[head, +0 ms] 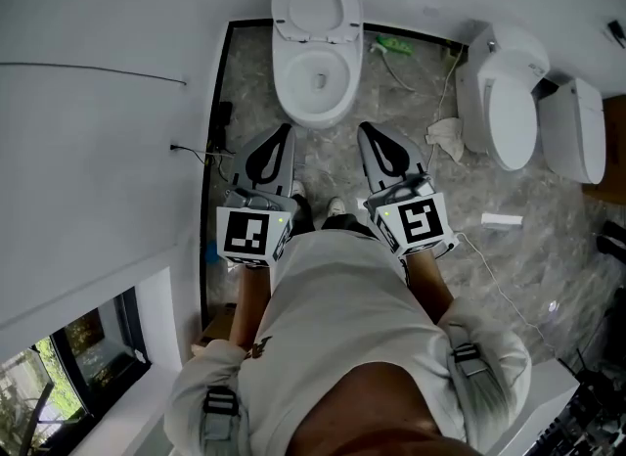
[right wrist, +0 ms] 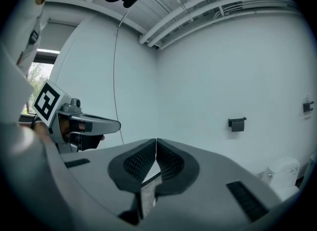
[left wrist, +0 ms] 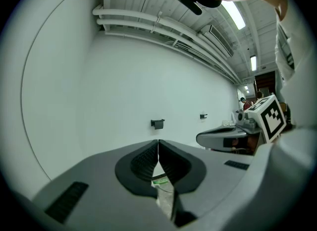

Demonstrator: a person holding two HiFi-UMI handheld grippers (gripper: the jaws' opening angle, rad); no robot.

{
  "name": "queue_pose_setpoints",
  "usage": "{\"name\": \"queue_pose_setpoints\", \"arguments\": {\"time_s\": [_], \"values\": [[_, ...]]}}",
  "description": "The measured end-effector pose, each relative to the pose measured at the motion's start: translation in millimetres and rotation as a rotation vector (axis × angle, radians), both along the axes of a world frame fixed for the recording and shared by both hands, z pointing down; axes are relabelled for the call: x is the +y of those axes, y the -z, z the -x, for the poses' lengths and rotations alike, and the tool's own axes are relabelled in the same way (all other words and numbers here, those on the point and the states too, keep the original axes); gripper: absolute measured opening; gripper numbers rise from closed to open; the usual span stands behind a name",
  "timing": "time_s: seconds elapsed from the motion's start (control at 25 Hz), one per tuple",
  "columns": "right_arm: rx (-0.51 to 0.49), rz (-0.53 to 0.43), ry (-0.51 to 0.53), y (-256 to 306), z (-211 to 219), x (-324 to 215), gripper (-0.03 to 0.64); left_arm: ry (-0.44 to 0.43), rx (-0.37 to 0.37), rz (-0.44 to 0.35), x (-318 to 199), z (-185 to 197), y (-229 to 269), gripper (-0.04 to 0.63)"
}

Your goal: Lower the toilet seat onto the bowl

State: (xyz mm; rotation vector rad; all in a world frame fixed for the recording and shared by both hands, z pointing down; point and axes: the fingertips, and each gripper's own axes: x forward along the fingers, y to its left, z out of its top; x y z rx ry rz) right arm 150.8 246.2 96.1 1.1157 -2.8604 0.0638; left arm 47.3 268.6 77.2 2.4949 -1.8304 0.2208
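In the head view the toilet seat [head: 315, 2] stands raised behind the bowl [head: 315, 87], ahead of the left gripper [head: 284, 134] and the right gripper [head: 366, 132] and not touching them, the left gripper view shows its jaws closed together on nothing, and the right gripper view shows the same.

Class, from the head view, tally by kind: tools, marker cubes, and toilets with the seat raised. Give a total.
Tools: 2 (left tool, right tool)
Marker cubes: 2
Toilets with seat raised: 1
Total: 5
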Motion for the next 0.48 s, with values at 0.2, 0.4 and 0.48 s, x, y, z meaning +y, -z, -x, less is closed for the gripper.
{"name": "queue_pose_setpoints", "arguments": {"time_s": [0.2, 0.4, 0.48], "values": [[0.004, 0.0, -0.022, -3, 12, -21, 0.021, -0.017, 0.003, -0.004, -24, 13, -3, 0.023], [0.021, -0.002, -0.069, -6, 34, -46, 0.021, -0.056, 0.019, -0.009, -53, 38, -9, 0.023], [0.025, -0.001, -0.095, -7, 45, -57, 0.021, -0.078, 0.028, -0.01, -66, 50, -11, 0.023]]}}
